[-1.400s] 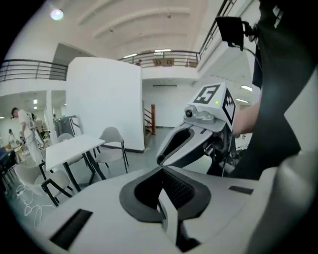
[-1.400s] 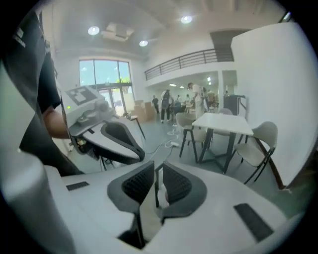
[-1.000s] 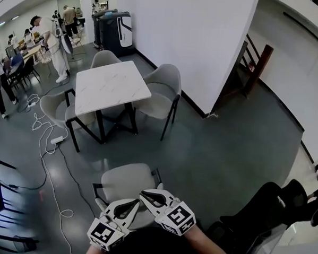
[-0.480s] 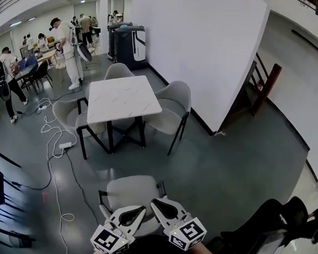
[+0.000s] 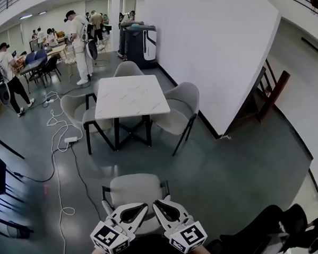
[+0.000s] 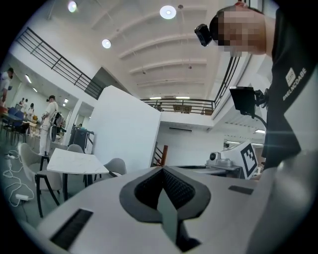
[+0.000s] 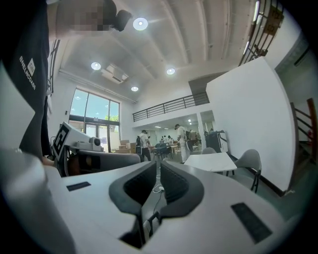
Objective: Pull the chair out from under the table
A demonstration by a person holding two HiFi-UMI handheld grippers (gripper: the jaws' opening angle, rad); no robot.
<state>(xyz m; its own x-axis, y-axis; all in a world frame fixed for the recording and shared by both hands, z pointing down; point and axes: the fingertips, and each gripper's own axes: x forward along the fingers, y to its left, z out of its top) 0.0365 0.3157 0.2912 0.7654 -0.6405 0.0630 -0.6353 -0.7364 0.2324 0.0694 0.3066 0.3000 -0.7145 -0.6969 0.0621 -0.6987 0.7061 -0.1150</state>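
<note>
Your left gripper [image 5: 138,210]: fingers pressed together, empty. Right gripper [image 5: 161,206]: fingers a slit apart, empty. A chair [image 5: 134,189] stands just beyond the fingertips, well clear of the counter [image 5: 130,96] far ahead. Either that chair's already out, or one of the chairs at the counter [image 5: 184,106] is the target; can't tell.

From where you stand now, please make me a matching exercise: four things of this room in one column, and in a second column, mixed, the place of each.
Things:
1. white marble-topped square table
2. grey padded chair with black legs
3. tall dark cabinet with a white stripe
4. brown wooden stair post

Places:
A. right of the white wall
B. alone in the foreground, apart from the table
C. ringed by three grey chairs
D. far back, beside the wall's end

Pairs: 1-C, 2-B, 3-D, 4-A.
</note>
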